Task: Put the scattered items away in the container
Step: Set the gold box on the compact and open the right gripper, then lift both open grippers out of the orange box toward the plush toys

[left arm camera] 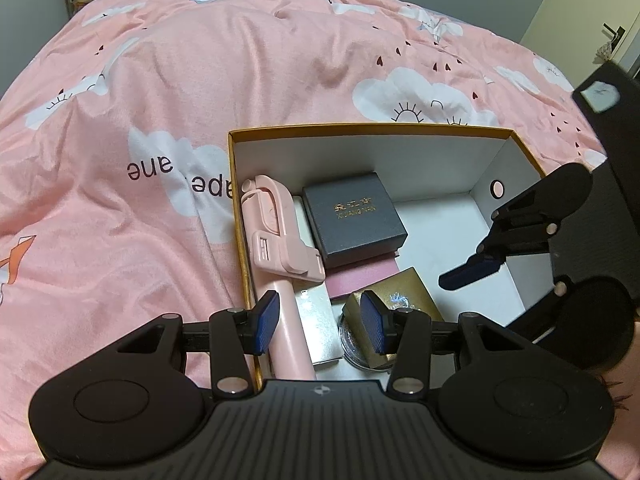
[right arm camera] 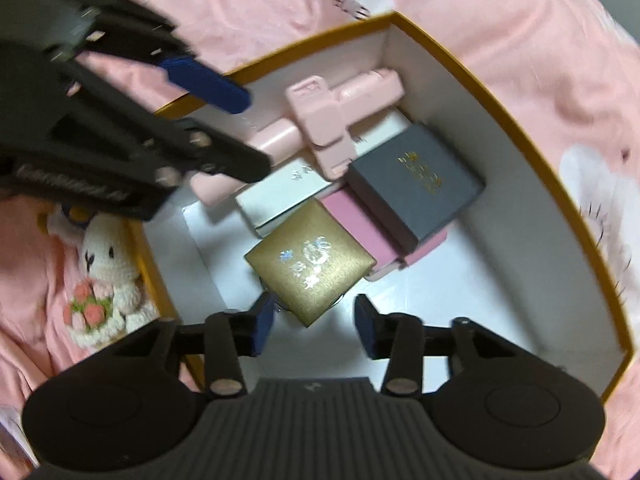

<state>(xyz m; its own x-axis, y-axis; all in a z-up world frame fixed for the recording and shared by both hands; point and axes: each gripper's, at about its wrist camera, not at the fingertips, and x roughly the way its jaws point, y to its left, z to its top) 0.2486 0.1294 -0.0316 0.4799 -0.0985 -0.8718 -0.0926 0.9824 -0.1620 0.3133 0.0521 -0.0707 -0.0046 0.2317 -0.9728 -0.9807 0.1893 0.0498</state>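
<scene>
Hovering: you had both grippers over the box (left arm camera: pixel 460 130) on the pink quilt (left arm camera: pixel 200 80), both angled steeply down.
Left gripper (left arm camera: pixel 320 324): jaws part open, nothing pinched. The left pad (left arm camera: pixel 266 328) sat against the stick's handle, the right pad (left arm camera: pixel 374 326) over the gold box's near corner; I could not tell if either pressed.
Right gripper (right arm camera: pixel 316 326): jaws apart and empty. They straddled the near corner of the gold box, with clear gaps at both pads. In the left view it hung above the bare right half of the floor.
Box: yellow rim, white inside, open top, with a round hole in its right end wall.
Selfie stick (left arm camera: pixel 280 240): pink, lying along the left wall, with the phone clamp toward the far end.
Grey box (left arm camera: pixel 354 218): gold lettering on the lid, stacked tilted on a pink case (right arm camera: pixel 360 224).
White box (right arm camera: pixel 280 194): under the stick's clamp, beside the pink case.
Gold box (right arm camera: pixel 312 262): shiny emblem on top, nearest you, resting over a round clear lid (left arm camera: pixel 360 354).
Silver box (left arm camera: pixel 316 328): seen only in the left view, between the stick handle and the gold box.
Bunny (right arm camera: pixel 106 276): white crochet toy with a flower bunch, outside the box, on the quilt just beside its near-left wall.
Blur: your right view was smeared, so fine contact there was unreadable.
</scene>
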